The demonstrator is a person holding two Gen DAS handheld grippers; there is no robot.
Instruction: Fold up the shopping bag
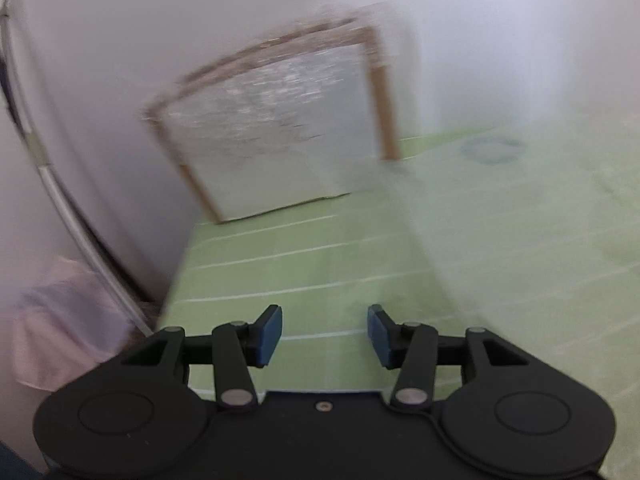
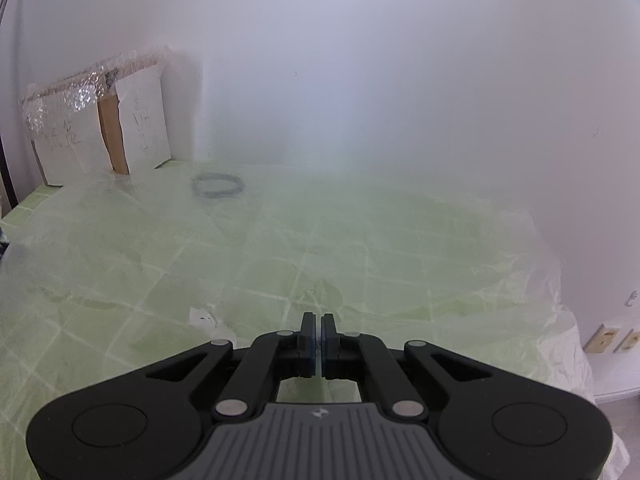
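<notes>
Item: shopping bag (image 2: 360, 240), thin see-through white plastic, spread over the green gridded table (image 1: 304, 272).
Bag position, right wrist view: it fills the middle of the frame and runs to 3 o'clock, where its crinkled edge hangs past the table side.
Bag position, left wrist view: a hazy sheet rising from 3 o'clock towards the centre; blur hides its outline.
Left gripper (image 1: 325, 334): I have its fingers spread, with only bare table between them; nothing is gripped.
Right gripper (image 2: 319, 342): fingers pressed together at 6 o'clock. A thin film seems to sit between the pads, so I judge it is pinching the bag, though the plastic is too faint to be sure.
Background, 10 o'clock in the right view: wrapped boards (image 2: 100, 120) leaning on the wall, and a dark ring (image 2: 218, 184) just beside them, under or on the plastic.
Done so far: I count 0 clear folds; the bag lies open and wrinkled in 1 layer.
Left to do: the left gripper takes an edge, then both bring the bag over itself and flatten it.
Progress, my judgement: early.
</notes>
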